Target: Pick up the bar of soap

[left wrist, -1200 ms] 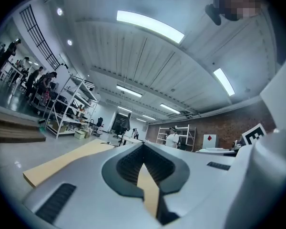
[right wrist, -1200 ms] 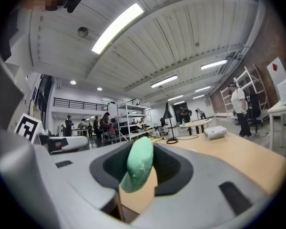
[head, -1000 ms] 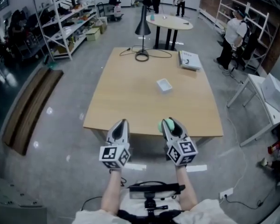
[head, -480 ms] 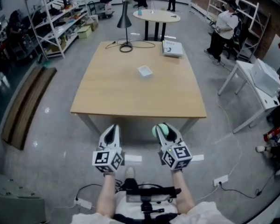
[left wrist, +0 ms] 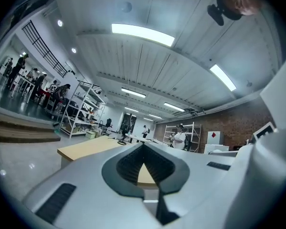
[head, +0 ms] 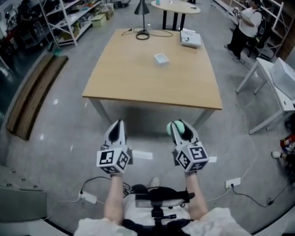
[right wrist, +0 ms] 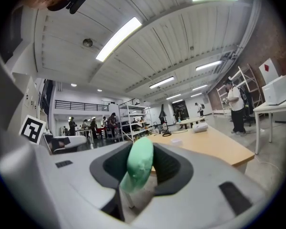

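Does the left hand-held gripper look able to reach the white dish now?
Probably not: the left hand-held gripper hangs over floor short of the table, and the white dish lies far across it.

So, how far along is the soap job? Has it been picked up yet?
Done: the pale green bar of soap is clamped in the right tongs, well clear of the light wooden table. In hand: just holding it up. The left tongs are shut and empty. Left: nothing of the pick-up itself that I can see.
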Demonstrator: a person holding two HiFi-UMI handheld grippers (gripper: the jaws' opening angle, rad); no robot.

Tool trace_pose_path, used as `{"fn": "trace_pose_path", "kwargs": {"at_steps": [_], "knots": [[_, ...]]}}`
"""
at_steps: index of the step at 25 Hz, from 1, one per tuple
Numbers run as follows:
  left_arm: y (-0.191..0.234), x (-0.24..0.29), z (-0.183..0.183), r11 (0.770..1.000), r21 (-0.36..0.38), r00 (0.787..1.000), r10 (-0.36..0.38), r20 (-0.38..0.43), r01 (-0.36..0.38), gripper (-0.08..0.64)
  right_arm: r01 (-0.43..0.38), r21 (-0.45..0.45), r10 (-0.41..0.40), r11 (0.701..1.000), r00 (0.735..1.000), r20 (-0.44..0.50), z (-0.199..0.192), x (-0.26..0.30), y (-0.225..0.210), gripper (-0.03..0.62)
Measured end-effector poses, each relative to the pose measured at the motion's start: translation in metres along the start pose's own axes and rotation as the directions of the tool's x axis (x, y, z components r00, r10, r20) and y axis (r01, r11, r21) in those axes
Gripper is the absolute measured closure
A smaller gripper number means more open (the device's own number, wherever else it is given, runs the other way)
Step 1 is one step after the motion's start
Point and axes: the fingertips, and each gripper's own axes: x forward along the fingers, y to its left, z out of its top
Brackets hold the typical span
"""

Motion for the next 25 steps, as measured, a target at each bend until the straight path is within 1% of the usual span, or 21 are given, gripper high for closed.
{"fn": "trace_pose_path", "kwargs": {"at_steps": [3,5,8,11,15,18,21,25], "knots": [[0.001,-0.018,0.004,0.999,0.031,1.000,-0.020,0.005,0.020,0.554,-0.002,-0.004,0.002,1.000,1.000,0.014,0.002,-0.003,0.019,0.454],[0.009,-0.042,0.007,0.999,0.038,1.000,-0.028,0.004,0.028,0.555,0.000,0.012,0.000,1.000,1.000,0.025,0.000,-0.008,0.036,0.454],[0.030,-0.090,0.017,0.999,0.024,1.000,-0.027,0.014,0.027,0.554,0.017,0.031,-0.019,0.999,0.999,0.045,-0.002,-0.020,0.071,0.454],[0.054,-0.147,0.034,0.999,0.041,0.999,-0.037,0.025,0.036,0.555,0.029,0.026,-0.031,0.999,0.998,0.061,-0.003,-0.040,0.123,0.454],[0.079,-0.226,0.054,0.999,0.028,0.998,-0.042,0.039,0.041,0.555,0.032,0.035,-0.035,0.999,0.996,0.081,-0.012,-0.089,0.201,0.454],[0.092,-0.277,0.052,0.999,0.007,0.999,-0.047,0.017,0.047,0.555,0.053,0.020,-0.055,0.998,0.996,0.067,-0.027,-0.132,0.248,0.454],[0.092,-0.312,0.045,0.998,0.004,0.997,-0.068,-0.022,0.069,0.555,0.066,0.016,-0.067,0.998,0.996,0.056,-0.039,-0.169,0.282,0.454],[0.085,-0.345,0.046,0.994,0.030,0.994,-0.104,-0.037,0.105,0.554,0.080,0.020,-0.081,0.997,0.996,0.045,-0.051,-0.199,0.309,0.454]]}}
